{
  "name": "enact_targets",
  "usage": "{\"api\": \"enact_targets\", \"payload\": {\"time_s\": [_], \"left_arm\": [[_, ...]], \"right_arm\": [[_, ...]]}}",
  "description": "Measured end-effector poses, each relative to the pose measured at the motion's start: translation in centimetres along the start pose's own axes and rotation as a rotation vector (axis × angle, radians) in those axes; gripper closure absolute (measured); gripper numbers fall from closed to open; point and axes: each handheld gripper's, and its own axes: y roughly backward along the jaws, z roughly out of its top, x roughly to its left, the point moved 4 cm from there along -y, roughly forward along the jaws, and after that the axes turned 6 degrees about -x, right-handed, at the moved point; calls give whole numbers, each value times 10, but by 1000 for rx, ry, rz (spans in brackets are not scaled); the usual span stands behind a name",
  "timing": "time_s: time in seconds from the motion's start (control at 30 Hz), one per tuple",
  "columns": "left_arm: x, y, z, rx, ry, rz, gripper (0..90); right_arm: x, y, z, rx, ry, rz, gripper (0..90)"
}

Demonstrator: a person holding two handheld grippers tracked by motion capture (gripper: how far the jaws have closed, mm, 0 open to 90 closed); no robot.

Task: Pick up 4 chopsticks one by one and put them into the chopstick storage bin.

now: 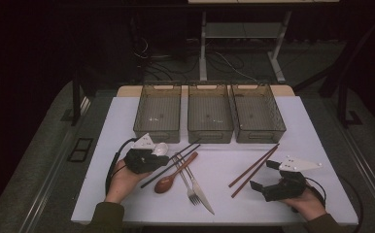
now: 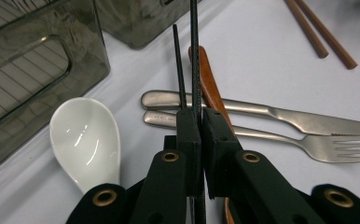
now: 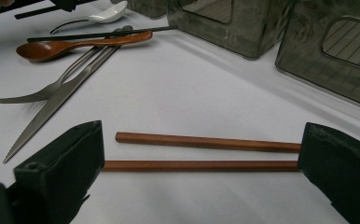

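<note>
Here, at the left of the desk (image 1: 127,204), the left hand-held gripper (image 1: 152,156) has its jaws pressed together on a black chopstick (image 2: 195,56); in the left gripper view that stick runs straight up between the pads, while a second black chopstick (image 2: 178,65) lies just beside it, outside the grip. A white spoon (image 2: 86,140) lies close to the left of the jaws, near the wall of the left bin (image 1: 158,112). Further right lie a brown wooden spoon (image 1: 172,175), a fork (image 1: 184,178) and a knife (image 1: 199,188), crossing under the black chopsticks. Behind them stand the middle bin (image 1: 210,112) and the right bin (image 1: 256,112) in a row. Toward the right, a pair of brown chopsticks (image 1: 253,170) lies slanted on the desk. The right hand-held gripper (image 1: 263,175) stands wide open, holding nothing; in the right gripper view the brown pair lies between its two jaws.
</note>
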Motion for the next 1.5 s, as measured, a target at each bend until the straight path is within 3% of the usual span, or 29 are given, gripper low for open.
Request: {"api": "enact_targets", "payload": {"time_s": [0.2,0.57,0.77,1.2,1.5], "left_arm": [[-2,5,3,-12,6,-7,857],[4,12,15,-45,14,18,857],[8,14,22,-82,16,18,857],[23,10,39,-100,14,20,857],[37,8,60,-120,14,39,857]], "right_arm": [[0,0,0,1,2,-1,8],[0,-1,0,0,4,-2,8],[0,-1,0,0,4,-2,8],[-2,1,1,-6,-6,-6,8],[-2,1,1,-8,-6,-6,8]]}}
